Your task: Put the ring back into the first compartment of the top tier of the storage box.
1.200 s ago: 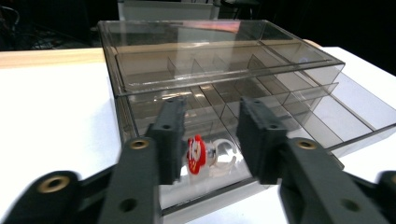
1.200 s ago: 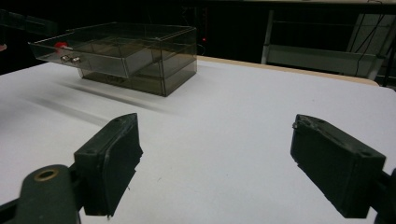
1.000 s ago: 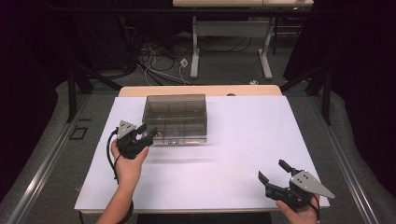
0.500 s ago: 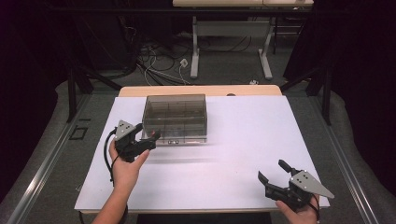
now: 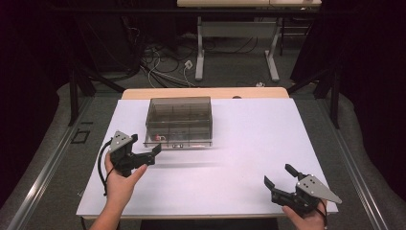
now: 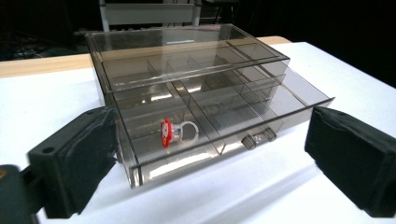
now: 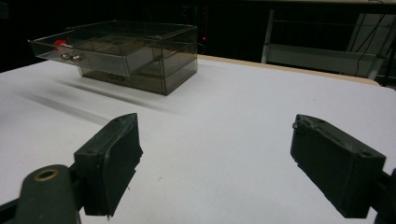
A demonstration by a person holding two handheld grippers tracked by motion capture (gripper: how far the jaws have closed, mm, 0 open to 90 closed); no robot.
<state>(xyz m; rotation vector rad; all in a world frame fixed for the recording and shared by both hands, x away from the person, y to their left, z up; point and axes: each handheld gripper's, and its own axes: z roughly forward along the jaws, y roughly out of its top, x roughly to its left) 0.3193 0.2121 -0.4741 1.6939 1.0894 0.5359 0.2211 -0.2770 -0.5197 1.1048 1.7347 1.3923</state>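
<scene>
I count one smoked drawer box, one red ring in its pulled-out drawer, two knobs, and my left gripper and right gripper both gaping empty, the left's jaws having just been opening.

The smoked drawer box, lower drawer pulled out, blocks your path; in front of and right of it, bare tabletop gives free passage.

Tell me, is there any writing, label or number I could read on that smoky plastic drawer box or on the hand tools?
None can be read.
Drawer box: no label or print visible on its clear walls.
Red and white ring in the open drawer: no lettering I can make out.
Left tool and right tool: plain black and grey, no markings legible.
</scene>
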